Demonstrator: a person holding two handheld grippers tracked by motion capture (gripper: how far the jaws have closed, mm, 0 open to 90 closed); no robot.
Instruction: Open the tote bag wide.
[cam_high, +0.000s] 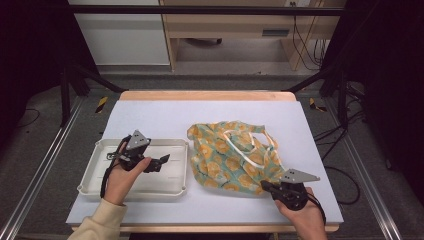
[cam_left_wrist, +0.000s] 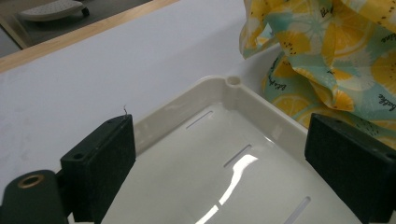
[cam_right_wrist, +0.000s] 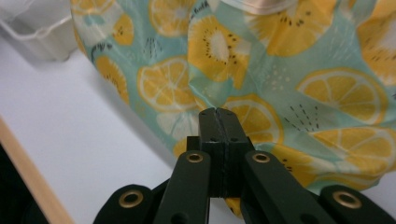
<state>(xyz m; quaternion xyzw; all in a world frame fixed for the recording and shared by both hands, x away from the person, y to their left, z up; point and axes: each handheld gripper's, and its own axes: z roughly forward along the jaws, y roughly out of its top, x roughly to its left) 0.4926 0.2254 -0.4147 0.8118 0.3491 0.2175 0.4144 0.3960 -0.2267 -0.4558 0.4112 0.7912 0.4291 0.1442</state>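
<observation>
- The lemon-print cloth bag (cam_high: 232, 156) is seen lying crumpled on the tabletop (cam_high: 150, 115), right of centre, its pale handles (cam_high: 243, 147) flopped on top.
- The right gripper (cam_right_wrist: 217, 112) is pushed up against the bag's near right edge, jaws pressed together; whether any cloth is actually nipped can't be told.
- So things look barely started: nothing lifted, nothing smoothed out.
- The left gripper (cam_high: 162, 161) is held over the white tray (cam_high: 95, 172), jaws spread, nothing between them.
- The tray sits just left of the bag and could get bumped by it.
</observation>
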